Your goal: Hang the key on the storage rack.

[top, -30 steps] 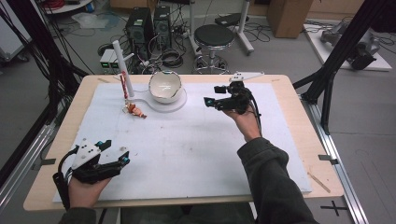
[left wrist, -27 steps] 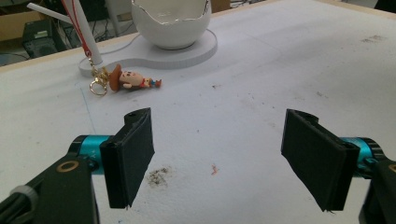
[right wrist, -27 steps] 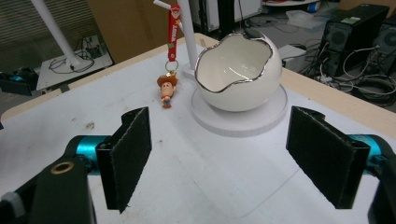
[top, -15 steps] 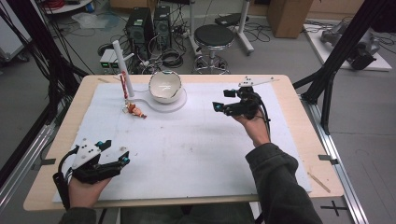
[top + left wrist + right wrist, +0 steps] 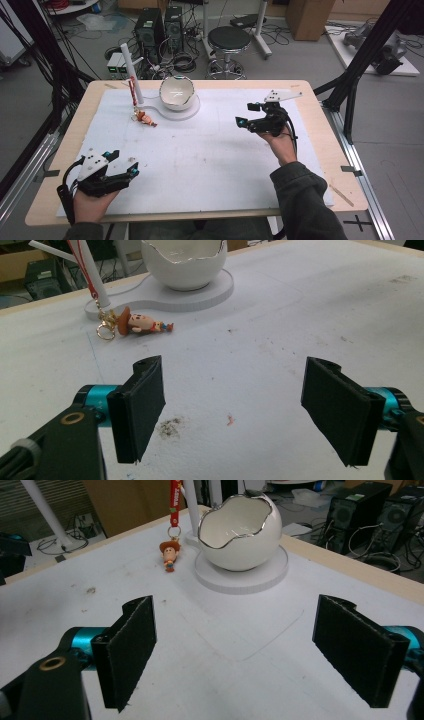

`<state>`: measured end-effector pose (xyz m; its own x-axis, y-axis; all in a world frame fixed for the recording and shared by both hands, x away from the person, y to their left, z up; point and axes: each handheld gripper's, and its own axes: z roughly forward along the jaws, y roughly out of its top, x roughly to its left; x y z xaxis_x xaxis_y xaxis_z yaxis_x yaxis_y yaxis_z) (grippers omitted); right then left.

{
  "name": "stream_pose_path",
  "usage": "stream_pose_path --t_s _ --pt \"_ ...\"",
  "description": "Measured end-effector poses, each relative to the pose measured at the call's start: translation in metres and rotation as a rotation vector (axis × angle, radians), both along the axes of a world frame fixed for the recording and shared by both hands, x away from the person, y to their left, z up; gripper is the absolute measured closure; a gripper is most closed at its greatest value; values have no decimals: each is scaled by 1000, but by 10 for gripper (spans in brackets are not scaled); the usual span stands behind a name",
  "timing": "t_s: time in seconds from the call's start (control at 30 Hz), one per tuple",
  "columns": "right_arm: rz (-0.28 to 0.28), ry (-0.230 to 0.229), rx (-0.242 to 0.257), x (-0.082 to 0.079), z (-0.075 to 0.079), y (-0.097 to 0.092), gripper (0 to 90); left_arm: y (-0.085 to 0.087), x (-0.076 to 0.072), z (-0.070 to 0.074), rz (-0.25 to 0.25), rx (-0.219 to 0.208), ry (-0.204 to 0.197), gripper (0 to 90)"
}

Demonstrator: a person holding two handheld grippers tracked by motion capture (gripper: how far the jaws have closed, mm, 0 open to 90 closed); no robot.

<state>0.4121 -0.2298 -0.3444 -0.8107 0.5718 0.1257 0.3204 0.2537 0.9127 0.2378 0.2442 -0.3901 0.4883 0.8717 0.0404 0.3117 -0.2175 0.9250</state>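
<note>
The keychain lay on the desk beside the bowl, long axis running across, strap up the post. The right tongs, released and empty, pointed toward it; the left tongs, also released, sat somewhat nearer.

The wooden table carries a white mat over most of its top. On the mat lie a white stand base and a cowboy figure keychain.
</note>
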Motion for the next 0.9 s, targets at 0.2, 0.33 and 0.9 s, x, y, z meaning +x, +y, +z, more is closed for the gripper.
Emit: stream_pose_path --t_s 0.2,0.33,0.9 --pt "-9 4 -5 -7 -5 -8 170 0 1 0 5 -3 2 257" --pt "-15 -5 -12 -11 -9 -14 166 0 1 -1 3 0 5 257" --pt "-36 -12 -41 -29 -15 -31 135 0 2 -1 2 4 8 257"
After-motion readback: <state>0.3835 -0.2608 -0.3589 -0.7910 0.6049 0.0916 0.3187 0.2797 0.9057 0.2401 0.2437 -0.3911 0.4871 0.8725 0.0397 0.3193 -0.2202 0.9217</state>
